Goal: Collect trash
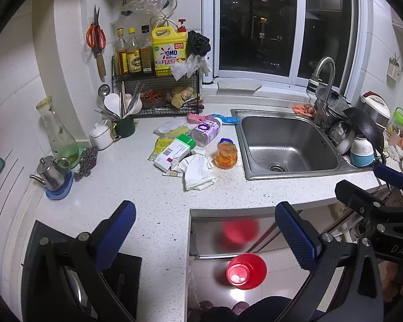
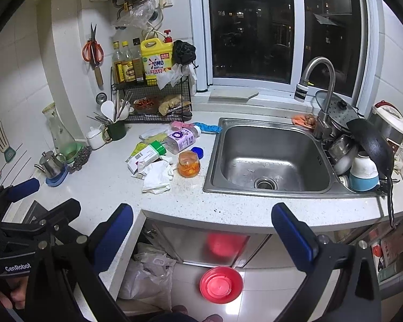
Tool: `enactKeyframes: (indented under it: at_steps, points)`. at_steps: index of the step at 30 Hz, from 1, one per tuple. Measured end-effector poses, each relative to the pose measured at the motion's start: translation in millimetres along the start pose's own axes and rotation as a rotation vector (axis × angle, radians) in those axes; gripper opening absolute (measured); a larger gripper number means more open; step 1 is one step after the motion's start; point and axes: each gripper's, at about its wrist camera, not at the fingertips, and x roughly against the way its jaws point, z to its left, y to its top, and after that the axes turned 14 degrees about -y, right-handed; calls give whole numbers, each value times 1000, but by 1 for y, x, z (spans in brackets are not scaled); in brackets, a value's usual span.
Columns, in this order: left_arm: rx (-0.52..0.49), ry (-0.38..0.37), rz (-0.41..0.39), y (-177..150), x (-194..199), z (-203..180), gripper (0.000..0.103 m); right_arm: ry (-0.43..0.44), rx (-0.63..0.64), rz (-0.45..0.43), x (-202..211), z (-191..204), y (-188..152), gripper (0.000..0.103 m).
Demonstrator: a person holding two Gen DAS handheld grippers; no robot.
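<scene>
White speckled stone worktop [image 1: 137,187] carries a heap of rubbish just left of the stainless steel sink [image 1: 287,145]: crumpled white tissue [image 1: 198,170] nearest, a white and green cardboard box [image 1: 174,150] touching its far side, a clear plastic bottle with a purple label [image 1: 205,131] lying on its side beyond that, and an upturned clear cup with orange residue [image 1: 225,155] beside the sink rim. On the floor below sits a red plastic bin [image 2: 221,284], possibly with a scrap of paper inside. Both grippers hang over the near edge of the worktop, well apart from the heap. The left gripper [image 1: 205,230] is spread wide and holds nothing; the right gripper [image 2: 201,230] likewise gapes wide, empty.
</scene>
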Motion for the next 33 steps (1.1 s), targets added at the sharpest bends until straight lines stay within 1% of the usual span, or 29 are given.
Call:
enactKeyframes:
  at_steps: [4, 9, 14, 17, 20, 33]
  points:
    - [1, 7, -5, 0, 2, 2, 103, 0, -1, -7, 2, 4, 2, 103]
    - [20, -9, -10, 0, 5, 7, 103, -1, 8, -8, 2, 8, 1, 103]
    - [19, -11, -15, 0, 8, 8, 103, 5, 10, -3, 2, 9, 0, 103]
    - [26, -28, -26, 0, 10, 7, 103, 11, 14, 1, 2, 10, 0, 103]
    - [14, -22, -24, -1, 9, 4, 103, -1, 20, -5, 4, 10, 0, 103]
    - [17, -21, -22, -2, 8, 6, 103, 9, 12, 3, 3, 9, -1, 103]
